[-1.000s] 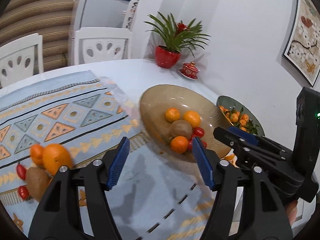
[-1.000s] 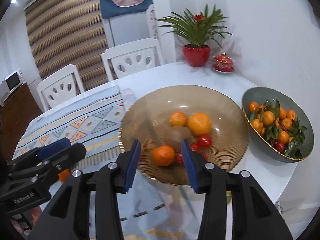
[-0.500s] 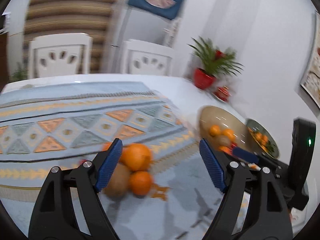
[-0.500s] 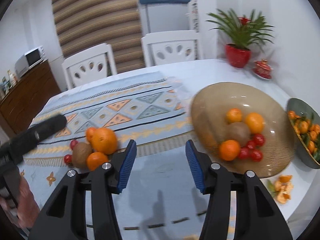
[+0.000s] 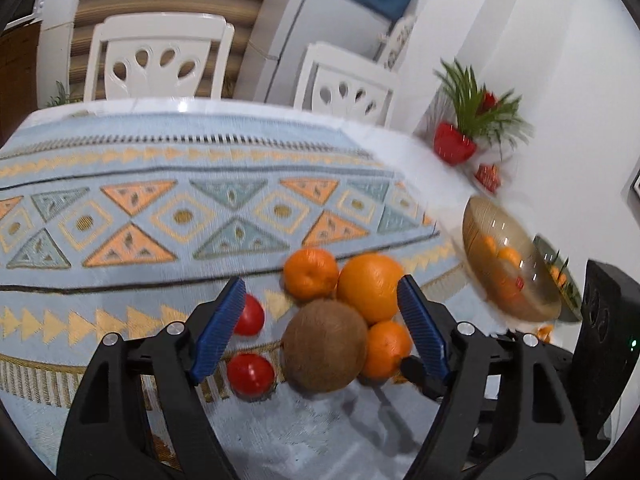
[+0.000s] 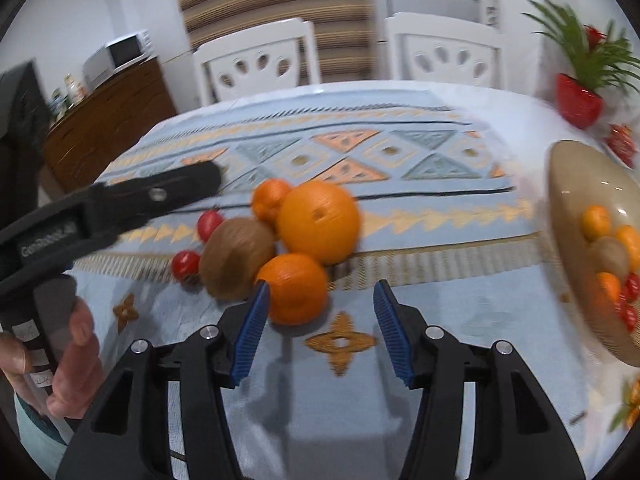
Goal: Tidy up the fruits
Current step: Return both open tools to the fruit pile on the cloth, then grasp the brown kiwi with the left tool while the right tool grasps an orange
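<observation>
Brown kiwi [image 5: 326,346] sits between my left claw [image 5: 320,330], spread wide, touching the big orange [image 5: 370,286] and mandarins on the counter. Closing here could nudge neighbours rolling, I judge. My right claw [image 6: 320,330], also spread, hovers near a mandarin [image 6: 296,288].

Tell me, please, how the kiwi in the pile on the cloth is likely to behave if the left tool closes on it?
The kiwi looks egg-shaped, so it may roll once nudged. It leans against the big orange, which could shift too. Its fuzzy skin probably grips well, though the flesh may bruise.
</observation>
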{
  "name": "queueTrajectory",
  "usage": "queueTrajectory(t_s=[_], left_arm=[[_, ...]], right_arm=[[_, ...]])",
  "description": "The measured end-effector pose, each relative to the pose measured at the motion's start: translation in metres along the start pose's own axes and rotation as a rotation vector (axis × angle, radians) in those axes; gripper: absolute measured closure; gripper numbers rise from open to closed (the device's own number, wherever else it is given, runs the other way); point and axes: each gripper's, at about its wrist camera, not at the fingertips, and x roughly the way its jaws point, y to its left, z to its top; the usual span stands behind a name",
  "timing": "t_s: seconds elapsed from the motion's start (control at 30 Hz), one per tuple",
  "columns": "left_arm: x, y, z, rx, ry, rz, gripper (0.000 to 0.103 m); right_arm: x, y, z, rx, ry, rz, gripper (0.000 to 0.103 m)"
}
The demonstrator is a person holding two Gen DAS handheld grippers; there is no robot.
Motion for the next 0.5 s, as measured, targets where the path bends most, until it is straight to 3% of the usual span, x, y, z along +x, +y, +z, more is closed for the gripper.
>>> queueTrajectory(t_s=[0.23,0.33,0.5], left_arm=[[0.013,-0.009,-0.013,0.073,0.075,0.02,0.026],[0.025,-0.011,-0.017,0.084,0.127,0.025,0.032],[0.03,-0.008,-0.02,0.065,0.145,0.005,0.033]], right_arm=[[0.017,0.006,-0.005,-0.019,0.006,0.039,0.043],[0.019,0.007,-0.005,-0.027,0.008,0.045,0.043],[0.022,0.012,-0.005,-0.051,0.016,0.037,0.052]])
